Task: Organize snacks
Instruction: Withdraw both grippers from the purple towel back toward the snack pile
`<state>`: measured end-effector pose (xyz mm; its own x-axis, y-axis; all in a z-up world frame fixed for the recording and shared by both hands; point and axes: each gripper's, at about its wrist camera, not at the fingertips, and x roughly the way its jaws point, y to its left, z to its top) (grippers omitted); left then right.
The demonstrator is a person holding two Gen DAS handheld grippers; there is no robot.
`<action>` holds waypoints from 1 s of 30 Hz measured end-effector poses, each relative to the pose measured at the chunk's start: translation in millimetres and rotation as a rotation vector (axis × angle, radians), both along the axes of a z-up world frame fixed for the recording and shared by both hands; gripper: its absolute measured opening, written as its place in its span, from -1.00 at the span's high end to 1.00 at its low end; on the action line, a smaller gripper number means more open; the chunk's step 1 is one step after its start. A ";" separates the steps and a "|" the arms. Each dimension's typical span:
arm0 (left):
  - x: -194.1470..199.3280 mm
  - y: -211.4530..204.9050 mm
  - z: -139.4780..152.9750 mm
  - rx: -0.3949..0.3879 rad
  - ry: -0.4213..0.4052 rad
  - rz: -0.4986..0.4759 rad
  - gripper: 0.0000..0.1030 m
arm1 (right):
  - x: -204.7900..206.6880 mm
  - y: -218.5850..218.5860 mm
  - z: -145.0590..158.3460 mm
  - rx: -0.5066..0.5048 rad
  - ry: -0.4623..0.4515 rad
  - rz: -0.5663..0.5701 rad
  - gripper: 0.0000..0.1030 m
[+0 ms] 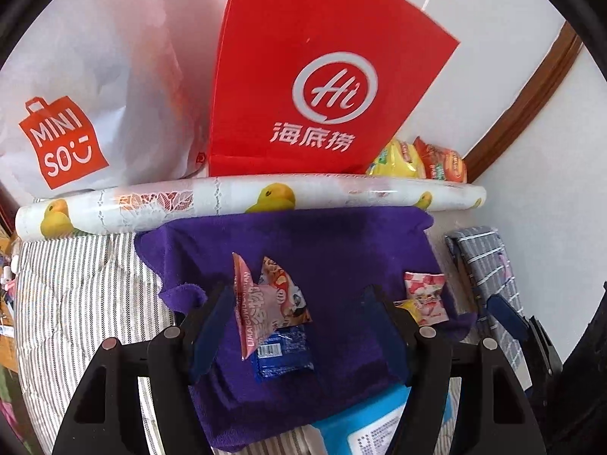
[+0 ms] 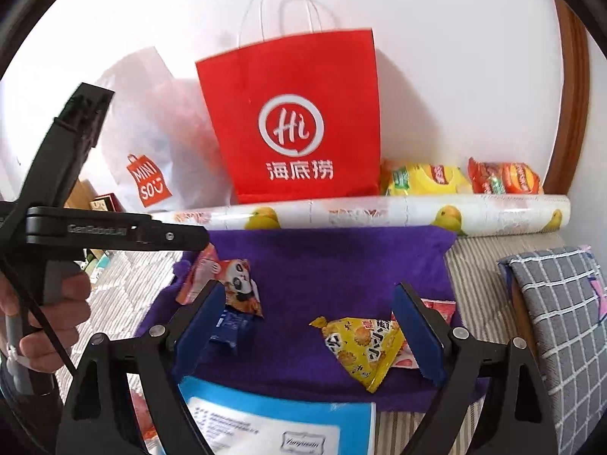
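Small snack packets lie on a purple cloth (image 1: 341, 242). My left gripper (image 1: 299, 290) hovers open above a pink packet (image 1: 261, 303) and a blue packet (image 1: 284, 352); its pads touch neither. In the right wrist view it shows side-on (image 2: 197, 236), held by a hand (image 2: 57, 303) over the pink packet (image 2: 199, 273) and a panda-print packet (image 2: 242, 288). My right gripper (image 2: 309, 292) stands wide open over a yellow triangular packet (image 2: 360, 341) that lies on the cloth between its fingers, untouched. A pink-white packet (image 1: 425, 295) lies under its right finger.
A red paper bag (image 2: 296, 121) and a white Miniso bag (image 1: 76, 113) stand against the wall behind a duck-print roll (image 1: 227, 197). Yellow (image 2: 428, 178) and orange (image 2: 508, 180) chip bags lie to the right. A grey checked cushion (image 2: 561, 303) and a blue-white package (image 2: 265, 424) lie nearby.
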<state>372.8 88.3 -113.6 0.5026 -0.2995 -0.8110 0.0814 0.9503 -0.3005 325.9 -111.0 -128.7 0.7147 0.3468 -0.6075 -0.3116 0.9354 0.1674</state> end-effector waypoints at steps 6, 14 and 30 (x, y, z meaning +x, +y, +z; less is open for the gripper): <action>-11.2 -3.1 16.6 -0.022 -0.032 -0.018 -0.35 | -23.5 -10.1 17.6 0.020 -0.001 -0.039 -0.42; -23.2 -9.1 29.0 -0.019 -0.046 -0.035 -0.35 | -57.0 -30.5 24.8 0.019 0.023 -0.085 -0.25; -58.2 -29.5 64.1 0.039 -0.144 -0.059 -0.34 | -125.4 -57.6 10.4 -0.018 0.051 -0.151 -0.21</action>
